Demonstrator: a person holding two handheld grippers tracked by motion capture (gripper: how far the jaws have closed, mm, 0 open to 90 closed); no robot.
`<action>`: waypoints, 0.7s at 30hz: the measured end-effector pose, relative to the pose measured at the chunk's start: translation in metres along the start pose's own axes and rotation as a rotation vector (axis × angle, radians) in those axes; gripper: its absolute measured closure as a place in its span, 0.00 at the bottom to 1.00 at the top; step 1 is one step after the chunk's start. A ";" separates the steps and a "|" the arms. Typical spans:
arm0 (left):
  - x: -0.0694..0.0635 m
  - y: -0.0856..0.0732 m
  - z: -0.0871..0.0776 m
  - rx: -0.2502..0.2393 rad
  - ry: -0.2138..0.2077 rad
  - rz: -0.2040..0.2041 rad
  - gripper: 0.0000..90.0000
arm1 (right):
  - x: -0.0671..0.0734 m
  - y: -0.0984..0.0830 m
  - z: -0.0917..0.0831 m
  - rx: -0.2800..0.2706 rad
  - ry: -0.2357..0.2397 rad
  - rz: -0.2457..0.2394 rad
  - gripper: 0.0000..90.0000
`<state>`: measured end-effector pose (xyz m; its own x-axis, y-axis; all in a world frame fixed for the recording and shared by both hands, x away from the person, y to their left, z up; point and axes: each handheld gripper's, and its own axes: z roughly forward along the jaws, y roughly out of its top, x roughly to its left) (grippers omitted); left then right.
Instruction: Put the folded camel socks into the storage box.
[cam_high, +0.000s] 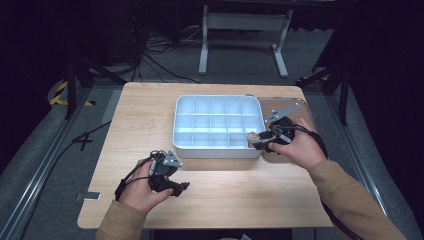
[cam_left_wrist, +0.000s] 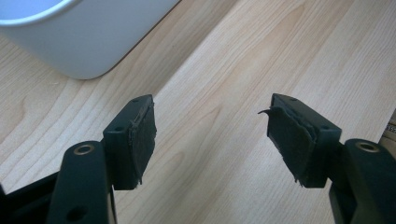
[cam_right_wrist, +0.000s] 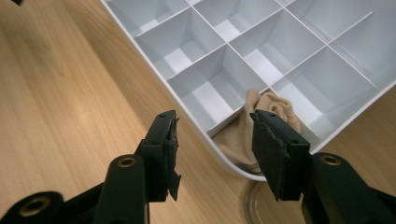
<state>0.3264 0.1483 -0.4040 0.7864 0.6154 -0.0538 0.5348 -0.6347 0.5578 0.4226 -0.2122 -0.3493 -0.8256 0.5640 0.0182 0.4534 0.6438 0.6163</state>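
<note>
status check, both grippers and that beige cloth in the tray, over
Left gripper open, idle over bare table. Right gripper open above the tray's corner compartment. Beige cloth in that compartment, free of the pads. Nothing in the way.

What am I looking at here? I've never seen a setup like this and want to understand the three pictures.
A person at a light wooden table holds a black two-jaw gripper in each hand. The high view looks down from above; the other two come from cameras riding on the grippers. On the table stands a white plastic tray divided into compartments. A beige crumpled cloth lies in its corner compartment. The right gripper is open above that corner, holding nothing. The left gripper is open over bare wood, also holding nothing.
</note>
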 end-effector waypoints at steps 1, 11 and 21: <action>0.000 0.000 0.000 0.000 0.000 0.000 0.37 | 0.000 0.000 0.000 0.000 0.000 0.000 0.57; 0.000 0.000 -0.001 0.009 0.002 0.006 0.37 | 0.018 -0.018 -0.006 -0.050 0.056 -0.025 0.54; -0.001 0.002 0.002 0.008 -0.006 0.010 0.37 | 0.034 -0.042 -0.002 -0.110 0.103 -0.065 0.52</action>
<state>0.3272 0.1456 -0.4048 0.7935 0.6062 -0.0531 0.5293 -0.6445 0.5518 0.3742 -0.2212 -0.3730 -0.8848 0.4630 0.0525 0.3628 0.6137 0.7013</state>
